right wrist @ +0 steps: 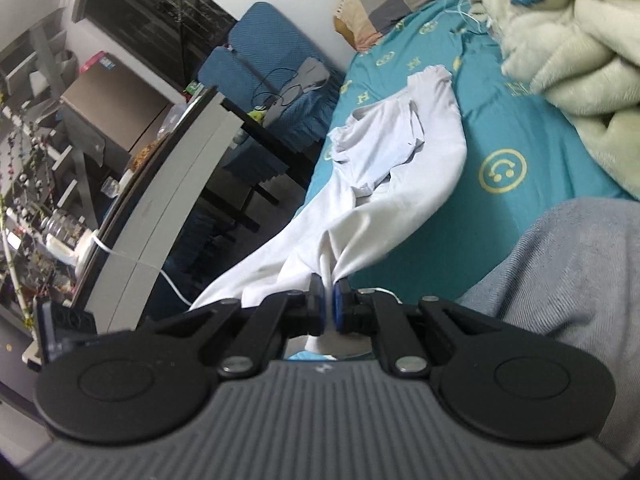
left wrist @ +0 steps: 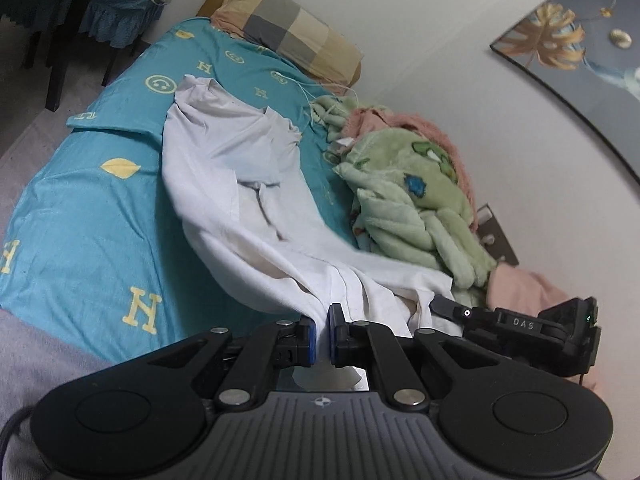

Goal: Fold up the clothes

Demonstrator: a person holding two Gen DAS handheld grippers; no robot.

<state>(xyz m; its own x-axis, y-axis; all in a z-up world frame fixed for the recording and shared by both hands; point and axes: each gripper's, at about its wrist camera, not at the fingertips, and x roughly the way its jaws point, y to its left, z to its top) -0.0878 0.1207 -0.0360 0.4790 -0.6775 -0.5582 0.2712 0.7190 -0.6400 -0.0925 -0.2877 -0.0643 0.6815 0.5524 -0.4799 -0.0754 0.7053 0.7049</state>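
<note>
nearest the lens in the left wrist view, the left claw (left wrist: 322, 334) is pinched together on a bunched edge of the white garment (left wrist: 240, 184), a scrap of the cloth poking out behind the blue pads. the garment trails away from the grip across the teal bedsheet (left wrist: 92, 216), partly lifted off the bed near the claw and lying flat farther off, its far end rumpled near the checked pillow (left wrist: 288, 28) at the head of the bed. just to the right of the left claw, the right claw (left wrist: 444, 306) shows from the side, its black body lettered, its tip against another fold of the same white cloth. crowding the wall side of the bed is a heap of green plush blanket (left wrist: 416, 196) with pink fabric (left wrist: 404, 124) under and behind it; the garment's lower edge lies right against this heap. a framed picture (left wrist: 576, 56) hangs on the wall above. in the right wrist view, the right claw (right wrist: 329, 306) is likewise clamped on a gathered fold of the garment (right wrist: 400, 160), which stretches taut toward the bed. a grey sleeve (right wrist: 580, 272) fills the lower right, a blue chair (right wrist: 264, 56) stands beside the bed, and a cluttered surface (right wrist: 168, 184) runs along the left.
</note>
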